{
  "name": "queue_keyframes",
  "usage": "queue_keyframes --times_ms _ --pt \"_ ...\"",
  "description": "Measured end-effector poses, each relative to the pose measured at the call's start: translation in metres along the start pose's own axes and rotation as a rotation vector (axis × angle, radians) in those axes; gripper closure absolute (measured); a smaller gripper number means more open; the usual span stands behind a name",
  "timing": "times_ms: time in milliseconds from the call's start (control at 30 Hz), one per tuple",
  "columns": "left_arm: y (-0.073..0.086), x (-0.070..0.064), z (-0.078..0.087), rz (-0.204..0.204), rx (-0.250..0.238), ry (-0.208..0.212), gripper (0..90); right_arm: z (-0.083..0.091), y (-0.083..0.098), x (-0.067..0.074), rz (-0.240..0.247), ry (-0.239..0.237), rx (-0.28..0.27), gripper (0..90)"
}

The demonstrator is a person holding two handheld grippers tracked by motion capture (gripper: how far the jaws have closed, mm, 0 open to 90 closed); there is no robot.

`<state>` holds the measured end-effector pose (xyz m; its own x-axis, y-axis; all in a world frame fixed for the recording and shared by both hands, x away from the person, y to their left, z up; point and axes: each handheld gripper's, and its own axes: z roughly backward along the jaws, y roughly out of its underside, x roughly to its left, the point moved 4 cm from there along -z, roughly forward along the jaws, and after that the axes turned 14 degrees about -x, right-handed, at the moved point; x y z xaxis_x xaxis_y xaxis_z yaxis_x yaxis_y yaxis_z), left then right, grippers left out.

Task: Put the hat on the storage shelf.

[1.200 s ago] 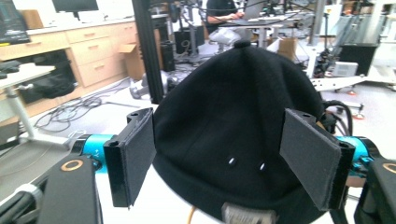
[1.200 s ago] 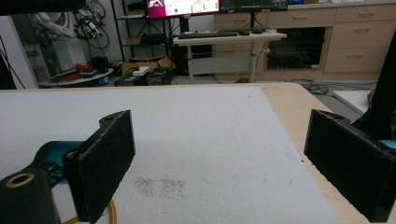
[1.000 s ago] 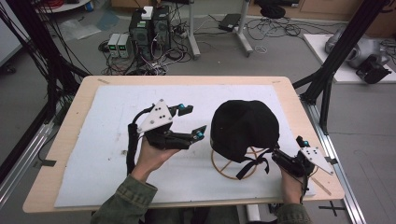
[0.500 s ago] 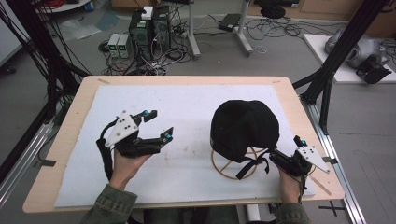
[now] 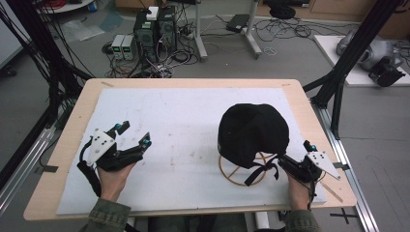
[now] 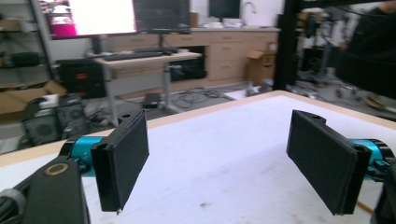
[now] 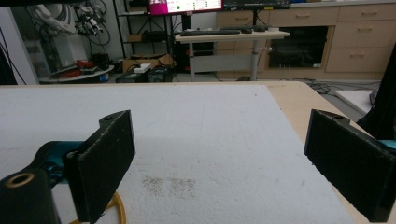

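A black cap (image 5: 254, 130) sits over a wooden ring stand (image 5: 231, 175) on the right part of the white mat (image 5: 193, 116), its straps hanging at the front. My right gripper (image 5: 284, 162) rests on the mat just right of the stand, close to the straps. In the right gripper view its jaws (image 7: 219, 163) stand open over bare mat, with the stand's ring (image 7: 117, 207) at the lower left. My left gripper (image 5: 134, 134) is held over the mat's left part, far from the cap. Its jaws (image 6: 219, 154) have just been opening and nothing lies between them.
The wooden table (image 5: 80, 111) carries the mat. Computers and cables (image 5: 154, 29) lie on the floor beyond it. A black frame post (image 5: 338, 82) rises at the table's right corner. A desk with a keyboard (image 7: 229, 33) stands farther off.
My left hand has moved left and toward the near edge, away from the cap, and its jaws have spread a little. The right hand and the cap have stayed put.
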<state>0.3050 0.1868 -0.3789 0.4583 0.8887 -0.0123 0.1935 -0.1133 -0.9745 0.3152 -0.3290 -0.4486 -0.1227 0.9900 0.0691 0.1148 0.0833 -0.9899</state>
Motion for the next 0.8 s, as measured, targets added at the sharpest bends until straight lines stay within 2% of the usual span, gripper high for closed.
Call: queue_keyframes --times_ms 333,533,600,700,733,800 --pt "0.017 0.034 0.033 -0.051 -0.022 -0.231 20.8 0.001 -0.002 -0.003 -0.020 0.014 -0.020 7.9" --pt "0.029 0.049 0.049 -0.070 -0.044 -0.370 18.7 0.002 -0.003 -0.004 -0.003 0.035 -0.030 7.9" --pt "0.032 0.052 0.053 -0.083 -0.047 -0.405 17.8 0.003 -0.003 -0.004 -0.002 0.047 -0.037 7.9" --pt "0.036 0.054 0.057 -0.133 -0.045 -0.450 16.3 0.005 -0.003 -0.004 -0.002 0.062 -0.044 7.9" --pt "0.037 0.055 0.058 -0.140 -0.043 -0.457 16.3 0.005 -0.003 -0.003 -0.002 0.064 -0.042 7.9" --pt "0.040 0.056 0.060 -0.125 -0.038 -0.462 16.3 0.005 -0.003 -0.004 0.012 0.063 -0.044 7.9"
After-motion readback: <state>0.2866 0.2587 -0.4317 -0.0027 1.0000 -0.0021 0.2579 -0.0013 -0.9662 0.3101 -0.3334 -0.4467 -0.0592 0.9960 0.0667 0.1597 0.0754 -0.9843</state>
